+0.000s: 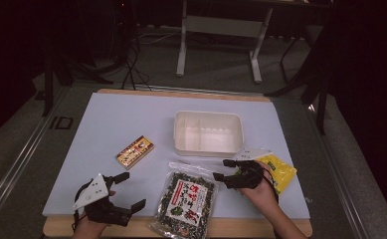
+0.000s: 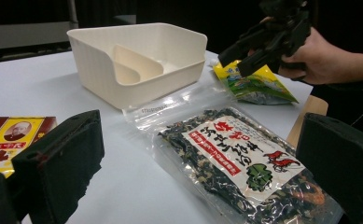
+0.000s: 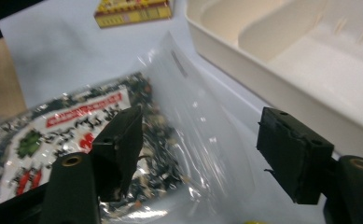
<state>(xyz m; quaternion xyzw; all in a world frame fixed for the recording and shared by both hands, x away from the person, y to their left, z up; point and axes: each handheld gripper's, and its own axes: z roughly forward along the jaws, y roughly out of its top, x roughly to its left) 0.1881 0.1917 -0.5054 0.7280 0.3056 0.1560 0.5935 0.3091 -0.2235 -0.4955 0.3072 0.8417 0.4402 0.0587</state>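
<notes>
From the high view, the white divided tray (image 1: 208, 131) sits mid-table on the pale mat (image 1: 106, 129). In front of it lies the clear seaweed bag (image 1: 186, 203); a red-and-yellow box (image 1: 135, 152) lies to the tray's left, a yellow packet (image 1: 279, 172) off its near right corner. The right gripper (image 1: 223, 170) hovers just in front of the tray, over the bag's top right corner, jaws parted. The left gripper (image 1: 131, 190) rests well left of the bag, jaws spread wide — nothing in them.

In the left gripper view, the bag lies in front of the tray, the right gripper raised beside the yellow packet.

In the right gripper view, the jaws straddle the bag's clear top edge — pads not pressing it — with the tray wall just beyond.
</notes>
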